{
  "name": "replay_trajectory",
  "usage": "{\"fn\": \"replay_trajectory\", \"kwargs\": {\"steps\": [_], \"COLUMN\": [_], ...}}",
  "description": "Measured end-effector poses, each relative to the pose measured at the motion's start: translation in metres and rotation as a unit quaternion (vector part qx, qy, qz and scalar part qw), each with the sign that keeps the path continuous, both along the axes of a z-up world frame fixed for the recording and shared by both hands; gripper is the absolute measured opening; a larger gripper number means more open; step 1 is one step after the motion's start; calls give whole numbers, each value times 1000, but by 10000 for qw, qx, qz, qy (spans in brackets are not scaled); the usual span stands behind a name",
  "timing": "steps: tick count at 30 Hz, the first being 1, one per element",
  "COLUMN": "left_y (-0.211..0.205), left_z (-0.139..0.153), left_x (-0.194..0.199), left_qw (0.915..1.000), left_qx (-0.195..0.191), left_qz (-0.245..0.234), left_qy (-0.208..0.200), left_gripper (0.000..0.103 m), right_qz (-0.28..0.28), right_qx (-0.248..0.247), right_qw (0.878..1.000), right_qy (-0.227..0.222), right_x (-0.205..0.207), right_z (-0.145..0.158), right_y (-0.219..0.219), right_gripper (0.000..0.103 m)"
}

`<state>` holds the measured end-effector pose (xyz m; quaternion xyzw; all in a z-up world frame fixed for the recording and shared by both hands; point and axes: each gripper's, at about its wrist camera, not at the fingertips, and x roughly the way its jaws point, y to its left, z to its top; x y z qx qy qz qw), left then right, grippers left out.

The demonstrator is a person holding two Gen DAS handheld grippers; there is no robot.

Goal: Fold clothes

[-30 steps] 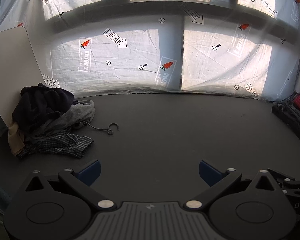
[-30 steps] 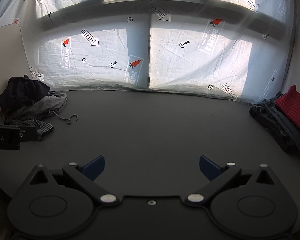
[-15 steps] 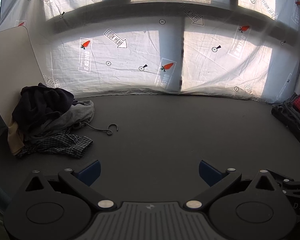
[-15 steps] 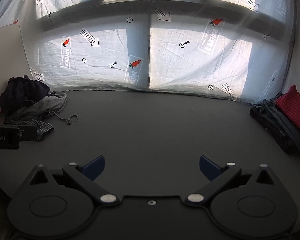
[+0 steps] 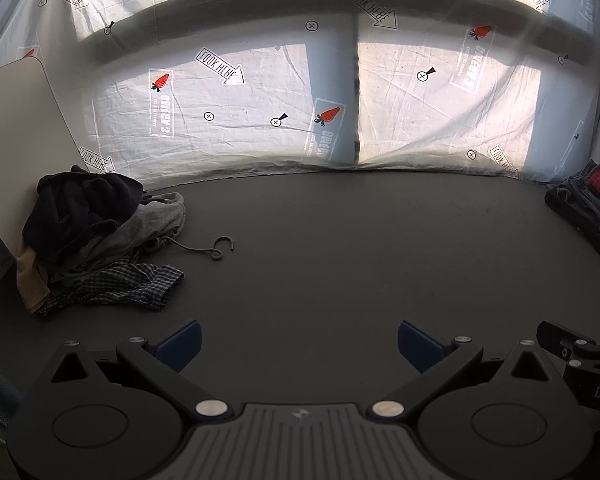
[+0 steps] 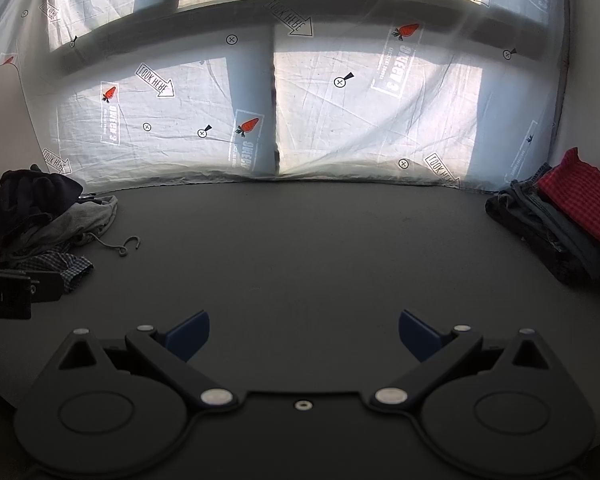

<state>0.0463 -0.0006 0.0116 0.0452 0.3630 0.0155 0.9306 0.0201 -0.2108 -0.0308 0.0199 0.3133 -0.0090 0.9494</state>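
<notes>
Left wrist view: nothing has shifted over the last second. Left gripper [image 5: 298, 344] and right gripper [image 6: 304, 334] hover with fingers spread wide, empty, over bare counter [image 5: 340, 248]. Unfolded clothes pile [image 5: 92, 236] waits far left, folded stack [image 6: 560, 216] right; next garment not yet fetched.

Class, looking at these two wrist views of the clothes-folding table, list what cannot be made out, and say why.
- Heap of unfolded clothes: the number of garments; they overlap, in both views.
- Folded stack: cut off by the right edge, in both views.
- Small print on the white sheet: too small, mirrored.
- The person: outside both views.
</notes>
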Motion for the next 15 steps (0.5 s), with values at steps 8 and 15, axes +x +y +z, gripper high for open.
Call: {"fn": "replay_trajectory", "kwargs": {"steps": [8,15], "left_y": [-24,2], "left_z": [-10,-6], "left_x": [28,53], "left_qw": [9991,9922], "left_qx": [-281,-636], "left_qz": [225,957], "left_qy": [216,482], "left_gripper": [103,103], "right_qz": [-242,-127], "right_qx": [140,360], "right_qw": [9996,9992], "right_qy": [55,140], "right_x": [32,78], "right_z": [-9,-11], "right_y": [-40,-46], "right_gripper": [102,102]}}
